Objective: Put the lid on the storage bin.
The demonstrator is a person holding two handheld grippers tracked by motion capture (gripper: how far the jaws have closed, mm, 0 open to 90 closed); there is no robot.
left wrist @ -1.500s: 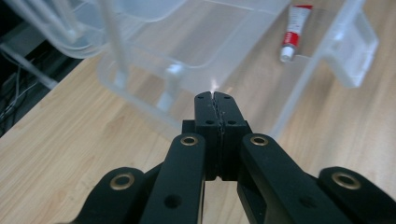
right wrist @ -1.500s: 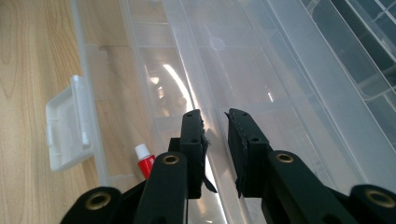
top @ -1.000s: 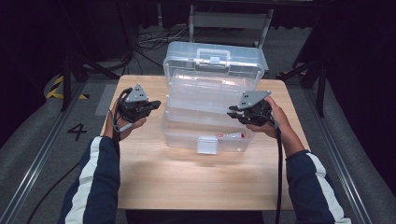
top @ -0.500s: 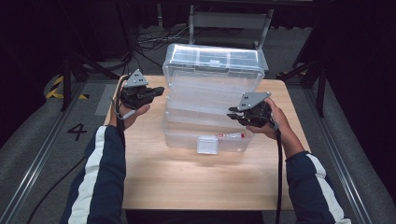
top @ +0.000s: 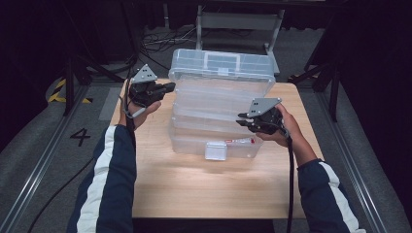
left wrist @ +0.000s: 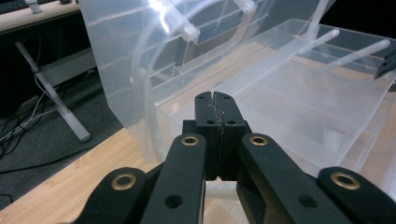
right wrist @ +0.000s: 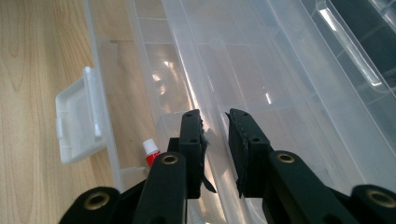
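A light wooden rectangular table (top: 160,189) carries a large clear plastic tiered organizer box (top: 221,104), which stands in the middle of the far half of the tabletop. Its tiers are fanned open in steps: the top section with its divided lid (top: 221,65) sits highest and farthest, and the lower trays step down toward the near edge. At the near front of the bottom tray hangs a small clear plastic latch flap (top: 215,151), and just right of it, inside the bottom tray, lies a small item with a red and white end (top: 241,141); the right gripper view shows that same red and white piece (right wrist: 150,153) beside the latch flap (right wrist: 77,122), too little of it to say what it is.

The left gripper (top: 167,87) is held up at the left side of the box, level with the upper tiers, in a hand with a dark sleeve striped in white. In the left gripper view its jaws are pressed together with nothing between them, the tips (left wrist: 215,100) just short of the clear wall of the raised upper section.

The right gripper (top: 241,119) sits at the right side of the box, at a middle tray. In the right gripper view its jaws stand a little apart astride the thin clear rim of a tray (right wrist: 219,154), pinching that edge.
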